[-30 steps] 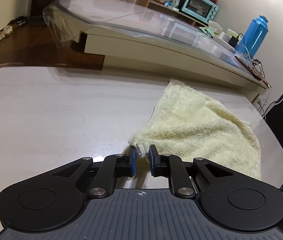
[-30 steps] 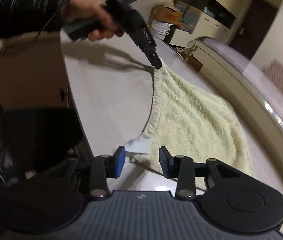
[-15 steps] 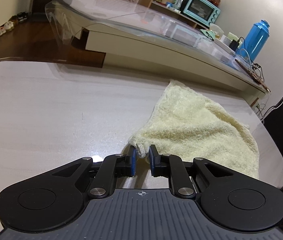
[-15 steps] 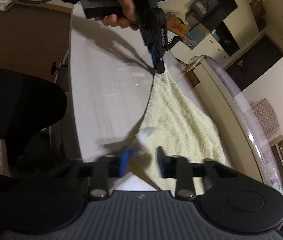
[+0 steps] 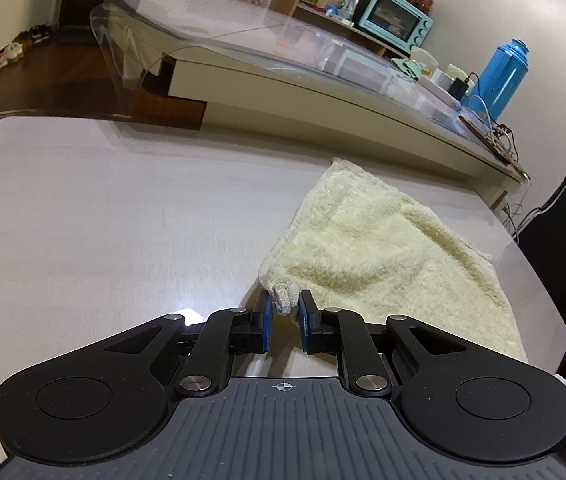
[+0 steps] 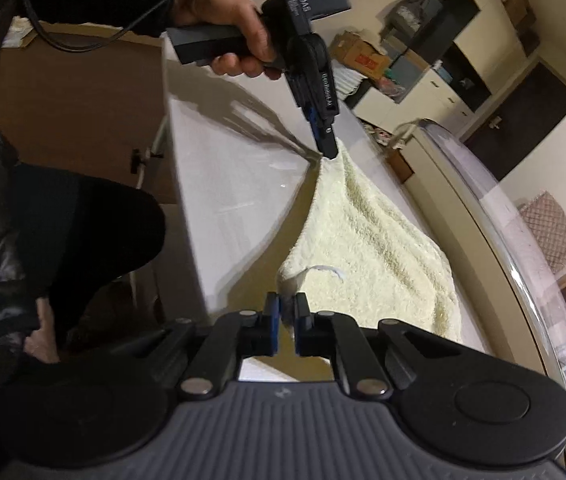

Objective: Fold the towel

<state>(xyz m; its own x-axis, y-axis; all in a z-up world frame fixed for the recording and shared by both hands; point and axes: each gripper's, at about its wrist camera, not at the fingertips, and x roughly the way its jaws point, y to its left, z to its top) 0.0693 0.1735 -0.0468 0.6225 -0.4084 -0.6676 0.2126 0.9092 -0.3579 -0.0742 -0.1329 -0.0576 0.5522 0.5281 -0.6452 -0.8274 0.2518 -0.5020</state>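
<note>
A pale yellow terry towel (image 5: 379,248) lies spread on the light table (image 5: 103,220). My left gripper (image 5: 283,304) is shut on the towel's near corner, which bunches between its blue pads. In the right wrist view the towel (image 6: 379,248) hangs lifted along one edge. My right gripper (image 6: 287,310) is shut on another near corner, by a white label (image 6: 329,270). The left gripper (image 6: 329,152) shows there too, held by a hand, pinching the far corner just above the table.
A long low cabinet with a clear cover (image 5: 283,76) runs behind the table. A teal toaster oven (image 5: 395,24) and a blue flask (image 5: 503,76) stand on it. The table's edge (image 6: 187,216) drops off beside the person's dark-clothed legs.
My right gripper closed from open onto the towel's corner and lifted that edge off the table. My left gripper kept its hold on the other corner and barely moved.
</note>
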